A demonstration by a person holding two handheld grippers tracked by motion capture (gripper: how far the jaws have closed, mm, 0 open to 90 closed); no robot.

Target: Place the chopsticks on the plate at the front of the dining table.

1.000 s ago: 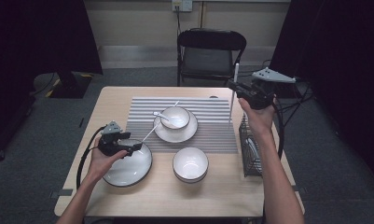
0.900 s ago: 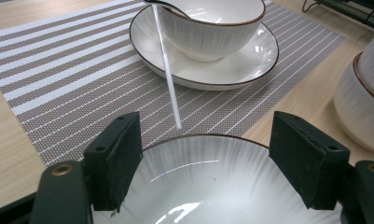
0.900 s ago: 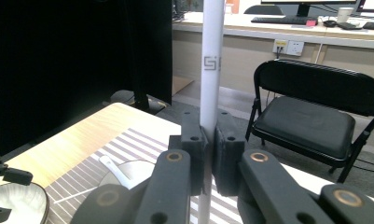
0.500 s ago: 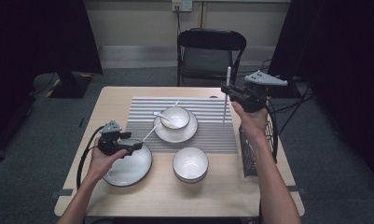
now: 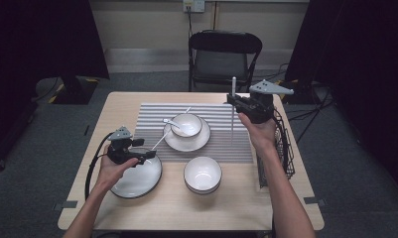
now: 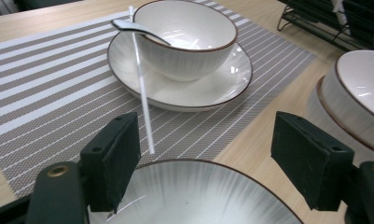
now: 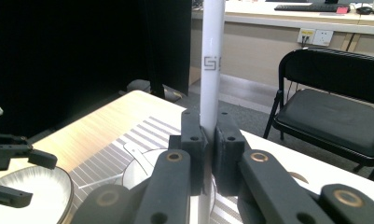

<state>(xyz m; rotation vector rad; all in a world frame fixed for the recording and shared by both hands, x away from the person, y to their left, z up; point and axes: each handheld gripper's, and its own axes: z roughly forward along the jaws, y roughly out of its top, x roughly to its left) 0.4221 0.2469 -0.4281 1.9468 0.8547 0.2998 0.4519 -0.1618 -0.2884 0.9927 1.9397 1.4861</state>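
Observation:
My right gripper is shut on a white chopstick, which stands upright above the right part of the striped placemat. In the right gripper view the jaws press on the chopstick from both sides. A second white chopstick lies on the mat, running from the saucer toward the plate. My left gripper is open, hovering over the plate's far rim with nothing between its jaws. A bowl with a spoon sits on the saucer.
A second bowl stands at the front middle, to the right of the plate. A black wire rack runs along the table's right edge. A folding chair stands behind the table.
My right hand has carried the upright chopstick leftward and slightly down, from above the rack toward the placemat. The left hand has stayed put.

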